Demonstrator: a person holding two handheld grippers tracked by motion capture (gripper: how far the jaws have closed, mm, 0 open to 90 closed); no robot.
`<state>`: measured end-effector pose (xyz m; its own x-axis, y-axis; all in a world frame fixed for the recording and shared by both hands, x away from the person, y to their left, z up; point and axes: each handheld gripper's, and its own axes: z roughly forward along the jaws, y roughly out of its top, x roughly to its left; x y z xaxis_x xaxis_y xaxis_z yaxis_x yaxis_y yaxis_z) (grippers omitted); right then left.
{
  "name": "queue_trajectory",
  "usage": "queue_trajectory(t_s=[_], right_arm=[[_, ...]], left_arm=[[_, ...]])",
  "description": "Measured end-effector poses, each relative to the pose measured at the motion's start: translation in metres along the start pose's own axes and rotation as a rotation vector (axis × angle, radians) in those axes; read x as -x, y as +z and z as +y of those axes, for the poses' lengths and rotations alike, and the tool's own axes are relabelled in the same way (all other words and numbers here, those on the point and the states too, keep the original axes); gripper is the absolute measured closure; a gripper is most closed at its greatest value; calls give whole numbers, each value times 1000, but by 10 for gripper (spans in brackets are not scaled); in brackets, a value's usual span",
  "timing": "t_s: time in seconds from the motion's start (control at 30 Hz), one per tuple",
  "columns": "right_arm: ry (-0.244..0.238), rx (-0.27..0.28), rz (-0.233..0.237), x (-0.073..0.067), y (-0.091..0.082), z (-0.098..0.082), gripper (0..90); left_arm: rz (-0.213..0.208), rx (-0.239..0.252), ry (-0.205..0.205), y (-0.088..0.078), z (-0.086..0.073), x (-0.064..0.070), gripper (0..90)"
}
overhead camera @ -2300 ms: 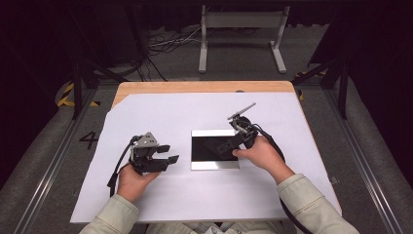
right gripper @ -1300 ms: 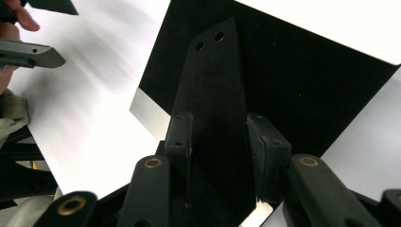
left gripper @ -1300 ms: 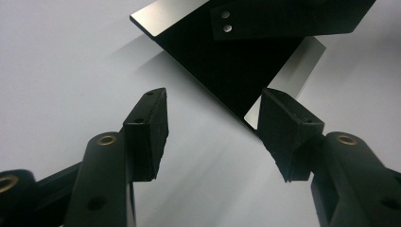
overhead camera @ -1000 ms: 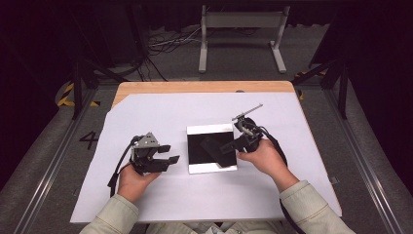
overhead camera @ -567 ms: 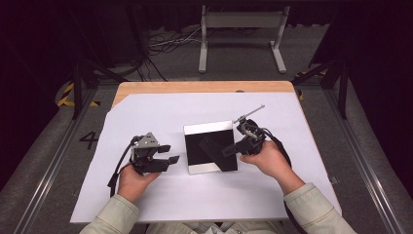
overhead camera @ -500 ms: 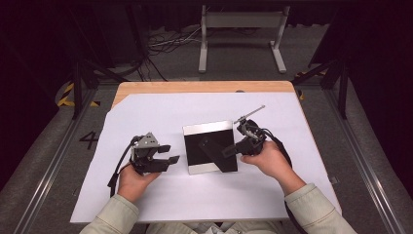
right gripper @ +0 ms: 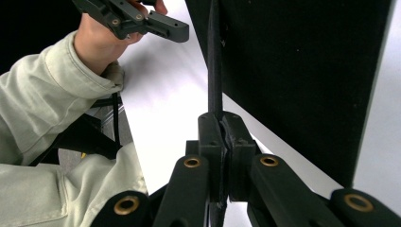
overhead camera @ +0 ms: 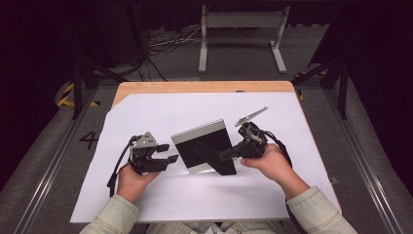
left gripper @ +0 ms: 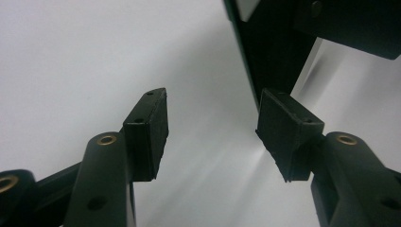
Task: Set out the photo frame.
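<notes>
The tabletop (overhead camera: 146, 109) fills the middle of the high view, nearly all of it under a white sheet (overhead camera: 302, 146); a strip of bare wood shows along its far edge, and its near edge is cut off by the bottom of the frame and the person's pale sleeves.

A black frame with a pale rim (overhead camera: 204, 146) stands tilted up off the sheet at the centre of that view, its lower right corner lifted. In the right gripper view its dark back (right gripper: 302, 71) takes up the upper right, and its top and right side run out of the frame. What kind of frame it is remains hard to say; it may be a photo frame with a prop at the back.

The right tongs (overhead camera: 225, 155), just right of centre in the high view, have just been closing and are clenched on a thin black strut (right gripper: 214, 61) that stands off the frame's back; the pressed tips show at the bottom centre of the right gripper view.

The left tongs (overhead camera: 170, 153), left of centre, are released with nothing between them. In the left gripper view their tips (left gripper: 210, 127) stand apart over the sheet, with the frame's edge (left gripper: 274, 56) just beyond the right one; whether it touches is unclear.
</notes>
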<state>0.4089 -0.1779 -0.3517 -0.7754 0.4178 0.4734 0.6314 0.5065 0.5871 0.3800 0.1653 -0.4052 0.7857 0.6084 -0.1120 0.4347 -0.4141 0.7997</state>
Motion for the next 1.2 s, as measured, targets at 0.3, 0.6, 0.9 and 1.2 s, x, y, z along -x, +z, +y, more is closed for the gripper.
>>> queue_trajectory(t_s=[0.3, 0.6, 0.9, 1.2], right_arm=[[-3, 70, 12, 9, -10, -10, 882], [-60, 143, 1, 11, -12, -17, 883], [-135, 222, -31, 17, -11, -28, 883], [-159, 250, -29, 26, -6, -43, 882]], left_arm=[[6, 0, -4, 0, 0, -1, 441], [4, 5, -14, 0, 0, -1, 441], [4, 3, -11, 0, 0, -1, 440], [6, 0, -7, 0, 0, -1, 440]])
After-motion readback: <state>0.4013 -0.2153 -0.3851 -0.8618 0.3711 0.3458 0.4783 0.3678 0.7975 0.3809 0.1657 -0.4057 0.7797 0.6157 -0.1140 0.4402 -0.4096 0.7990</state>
